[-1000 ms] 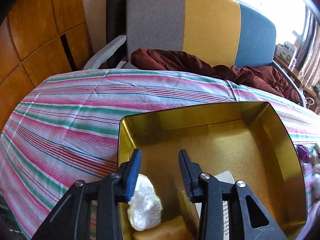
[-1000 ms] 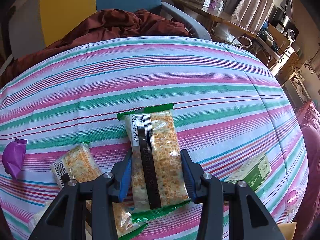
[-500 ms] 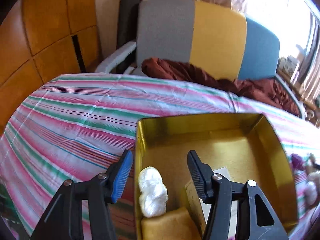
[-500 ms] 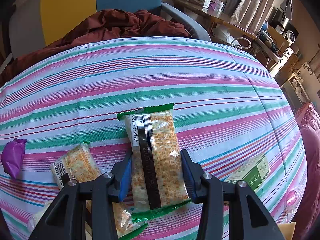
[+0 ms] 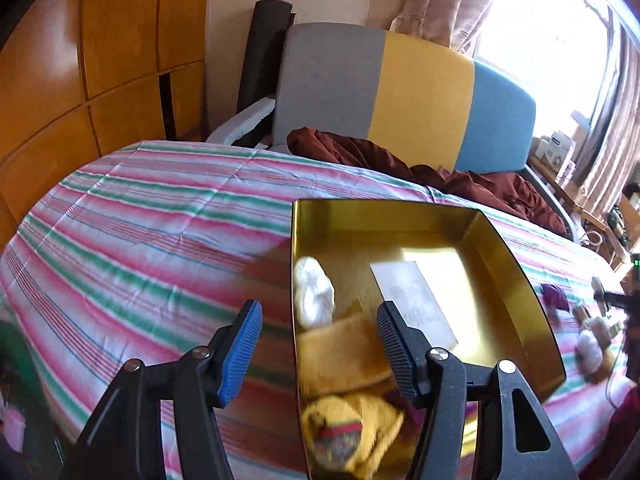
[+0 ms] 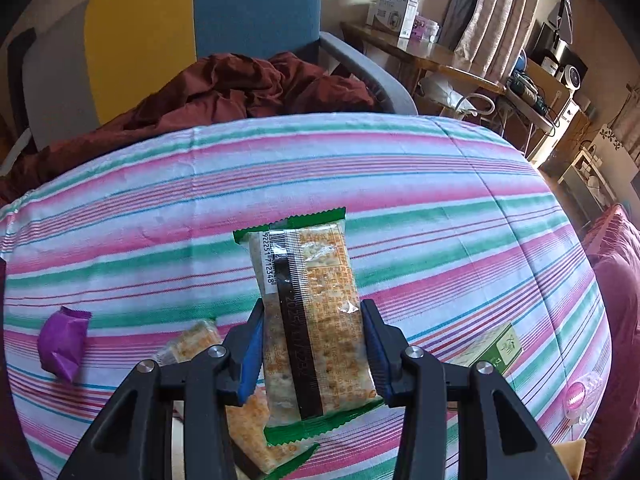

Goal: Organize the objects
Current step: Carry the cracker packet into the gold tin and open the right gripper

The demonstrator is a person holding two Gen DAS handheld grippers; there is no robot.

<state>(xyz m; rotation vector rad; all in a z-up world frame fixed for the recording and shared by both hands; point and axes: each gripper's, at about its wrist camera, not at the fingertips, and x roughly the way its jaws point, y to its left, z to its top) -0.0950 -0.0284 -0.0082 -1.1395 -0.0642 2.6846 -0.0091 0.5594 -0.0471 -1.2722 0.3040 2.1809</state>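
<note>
A gold tin (image 5: 516,264) sits on a desk covered by a striped cloth (image 5: 140,240), and it is partly filled. Inside lie a white wrapped sweet (image 5: 314,292), a tan slab-shaped packet (image 5: 344,352), a pale card or flat box (image 5: 416,300) and a yellow wrapped item (image 5: 352,436) near the front edge. The left gripper (image 5: 320,348) hangs just above the tin's near left wall, its jaws wide apart and holding nothing.

The right gripper (image 6: 312,356) is closed on a cracker packet (image 6: 312,312) with green ends, pinched across its width and pointing away from the camera. It appears lifted off the cloth, though the height is hard to judge.

Several things are not yet in the tin: a purple wrapper (image 6: 64,340), another cracker packet (image 6: 192,340) and a third (image 6: 260,432) beneath the gripper, a green and white box (image 6: 496,350), and a clear pink-tinted item (image 6: 580,396) (too blurred to name). So the sorting looks roughly half done, with the held packet probably bound for the tin.
</note>
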